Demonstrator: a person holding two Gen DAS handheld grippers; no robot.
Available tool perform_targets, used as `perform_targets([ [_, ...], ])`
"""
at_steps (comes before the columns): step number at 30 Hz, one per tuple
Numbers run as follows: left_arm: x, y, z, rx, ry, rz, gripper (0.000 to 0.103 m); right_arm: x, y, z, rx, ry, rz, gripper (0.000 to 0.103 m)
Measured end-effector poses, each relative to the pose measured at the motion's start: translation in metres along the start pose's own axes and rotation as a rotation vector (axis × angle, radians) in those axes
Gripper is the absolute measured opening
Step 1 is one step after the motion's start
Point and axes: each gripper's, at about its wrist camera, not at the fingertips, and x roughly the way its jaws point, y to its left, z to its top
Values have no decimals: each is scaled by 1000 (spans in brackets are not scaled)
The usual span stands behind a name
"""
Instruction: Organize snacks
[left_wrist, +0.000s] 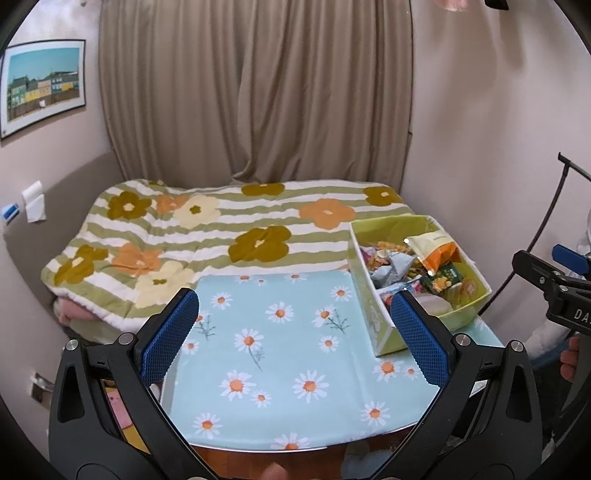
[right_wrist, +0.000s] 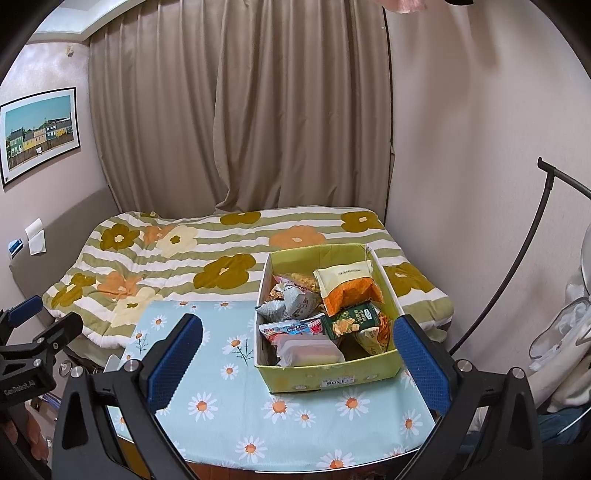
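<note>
A yellow-green cardboard box (right_wrist: 328, 376) stands on the right part of the table, full of snack packets. On top are a cream and orange bag (right_wrist: 347, 286), a green cracker pack (right_wrist: 351, 319), a grey-white packet (right_wrist: 295, 302) and a wrapped pink and yellow pack (right_wrist: 314, 350). The box also shows in the left wrist view (left_wrist: 373, 302). My right gripper (right_wrist: 299, 365) is open and empty, held above the table in front of the box. My left gripper (left_wrist: 295, 339) is open and empty over the table's left part, with the box beside its right finger.
The table carries a light blue daisy cloth (right_wrist: 236, 417), seen too in the left wrist view (left_wrist: 273, 354). Behind it lies a bed with a striped flower blanket (left_wrist: 207, 236), curtains beyond. A black curved stand (right_wrist: 524, 258) rises at the right by the wall.
</note>
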Motion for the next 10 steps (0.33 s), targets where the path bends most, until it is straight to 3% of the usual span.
perform_targets([
  [10,-7,-4,-3,25,-49,-10,103,0,1,-2,0,4,-3,103],
])
